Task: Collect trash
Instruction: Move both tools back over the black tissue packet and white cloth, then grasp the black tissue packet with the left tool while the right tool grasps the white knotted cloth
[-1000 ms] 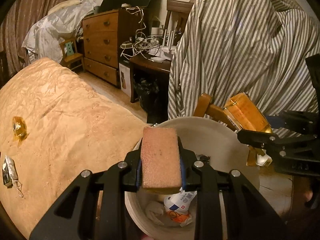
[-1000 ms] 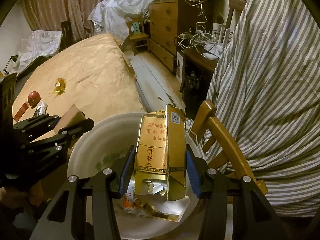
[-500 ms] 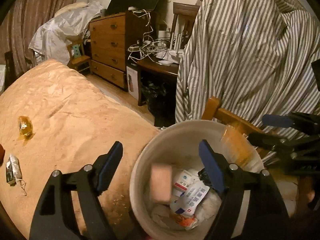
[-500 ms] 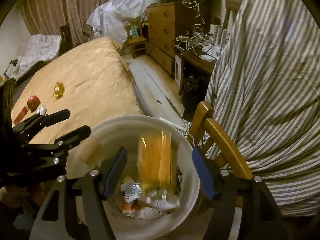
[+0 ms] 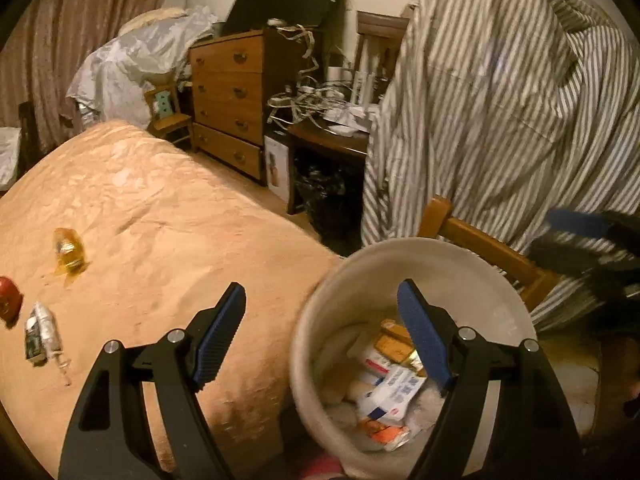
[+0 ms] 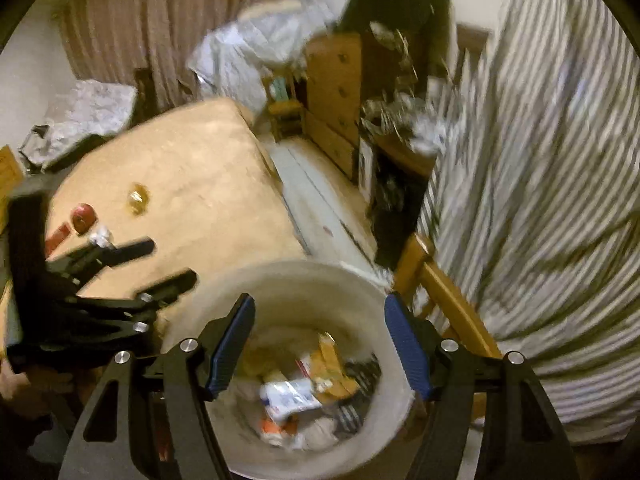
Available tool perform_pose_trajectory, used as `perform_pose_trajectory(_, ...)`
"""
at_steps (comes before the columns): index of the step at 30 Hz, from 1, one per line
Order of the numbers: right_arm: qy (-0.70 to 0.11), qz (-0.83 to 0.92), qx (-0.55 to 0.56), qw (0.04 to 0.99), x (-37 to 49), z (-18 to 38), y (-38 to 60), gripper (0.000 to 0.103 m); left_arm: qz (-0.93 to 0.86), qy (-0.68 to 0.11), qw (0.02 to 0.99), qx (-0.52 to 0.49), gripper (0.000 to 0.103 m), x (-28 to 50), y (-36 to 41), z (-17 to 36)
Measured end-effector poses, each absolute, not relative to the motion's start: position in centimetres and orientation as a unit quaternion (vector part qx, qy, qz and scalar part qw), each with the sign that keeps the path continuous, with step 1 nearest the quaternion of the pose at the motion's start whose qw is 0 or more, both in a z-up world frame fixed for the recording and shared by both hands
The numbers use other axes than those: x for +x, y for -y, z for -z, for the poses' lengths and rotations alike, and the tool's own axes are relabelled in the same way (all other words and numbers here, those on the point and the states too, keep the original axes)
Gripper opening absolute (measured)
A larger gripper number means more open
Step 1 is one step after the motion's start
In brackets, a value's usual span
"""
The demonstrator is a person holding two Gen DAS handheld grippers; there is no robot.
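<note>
A white round bin (image 5: 400, 248) stands by the corner of the tan bed (image 5: 160, 220), holding packets and a gold carton (image 5: 394, 346). My left gripper (image 5: 320, 286) is open and empty, over the near-left rim of the bin. My right gripper (image 6: 319, 298) hangs over the bin (image 6: 288, 270) with its jaws opening and nothing between them; the gold carton (image 6: 330, 360) lies below. On the bed are a yellow wrapper (image 5: 69, 251), a red round thing (image 5: 9, 296) and a white-green packet (image 5: 40, 332). The left gripper (image 6: 160, 264) also shows in the right wrist view.
A wooden chair (image 5: 480, 240) draped with a striped cloth (image 5: 500, 120) stands right behind the bin. Further back are a chest of drawers (image 5: 232, 96), a desk with tangled cables (image 5: 320, 100) and a black bag (image 5: 324, 200) under it. A strip of floor (image 6: 320, 200) runs beside the bed.
The left gripper opened and let a pink sponge fall into the bin. The right gripper opened and dropped the gold carton into the bin. Both grippers have since drawn back, the right one rising.
</note>
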State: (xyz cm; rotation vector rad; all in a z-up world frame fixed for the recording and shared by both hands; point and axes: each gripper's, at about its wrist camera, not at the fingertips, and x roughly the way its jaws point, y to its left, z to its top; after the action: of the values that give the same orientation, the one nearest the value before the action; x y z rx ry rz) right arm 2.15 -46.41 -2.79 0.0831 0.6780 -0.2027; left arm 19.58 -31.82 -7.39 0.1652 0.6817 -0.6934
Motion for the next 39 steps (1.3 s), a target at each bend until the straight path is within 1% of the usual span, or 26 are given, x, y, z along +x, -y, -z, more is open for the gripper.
perform_pose_trajectory(3, -0.286, 0.061, 0.036, 0.955, 1.7, 1.2, 42.8, 0.074, 0.307, -0.326, 0.892, 0.07, 0.075, 20.2, 28.3, 7.5)
perform_pose_trajectory(8, -0.266, -0.02, 0.03, 0.963, 3.8, 1.0, 36.1, 0.074, 0.239, -0.344, 0.907, 0.038, 0.075, 22.9, 20.0, 8.8)
perform_pose_trajectory(15, -0.289, -0.104, 0.027, 0.951, 8.9, 3.5, 27.7, 0.075, 0.136, -0.356, 0.924, 0.004, 0.075, 26.3, 8.3, 10.5)
perform_pose_trajectory(18, -0.302, -0.121, 0.023, 0.945, 10.3, 4.6, 25.0, 0.075, 0.089, -0.368, 0.925, -0.019, 0.075, 29.0, 2.6, 11.9)
perform_pose_trajectory(20, -0.309, -0.127, 0.017, 0.942, 11.1, 5.4, 23.4, 0.075, 0.075, -0.383, 0.92, -0.032, 0.075, 31.1, 0.1, 12.9)
perform_pose_trajectory(22, -0.319, -0.128, 0.015, 0.939, 11.8, 6.1, 22.5, 0.075, 0.075, -0.395, 0.915, -0.037, 0.075, 32.9, -1.0, 13.7)
perform_pose_trajectory(27, -0.341, -0.126, 0.018, 0.931, 13.7, 7.9, 21.4, 0.075, 0.115, -0.429, 0.896, -0.01, 0.075, 36.8, 0.5, 15.9)
perform_pose_trajectory(30, -0.353, -0.131, 0.017, 0.926, 15.2, 8.7, 20.6, 0.075, 0.104, -0.443, 0.89, -0.013, 0.075, 38.4, -0.2, 17.8)
perform_pose_trajectory(31, -0.356, -0.134, 0.018, 0.924, 15.9, 9.0, 20.4, 0.075, 0.097, -0.438, 0.893, -0.021, 0.072, 38.5, -0.9, 17.9)
perform_pose_trajectory(32, -0.359, -0.138, 0.017, 0.923, 16.4, 9.2, 20.5, 0.075, 0.093, -0.434, 0.896, -0.027, 0.065, 38.3, -1.6, 17.8)
perform_pose_trajectory(33, -0.362, -0.143, 0.015, 0.921, 17.1, 9.5, 20.1, 0.075, 0.09, -0.431, 0.898, -0.028, 0.064, 38.0, -2.1, 17.7)
perform_pose_trajectory(37, -0.388, -0.187, 0.018, 0.902, 23.0, 11.5, 16.6, 0.075, 0.095, -0.427, 0.899, -0.012, 0.064, 37.2, -3.3, 17.5)
perform_pose_trajectory(39, -0.406, -0.209, 0.022, 0.889, 26.5, 13.0, 14.4, 0.075, 0.096, -0.425, 0.9, -0.006, 0.067, 37.3, -3.9, 17.5)
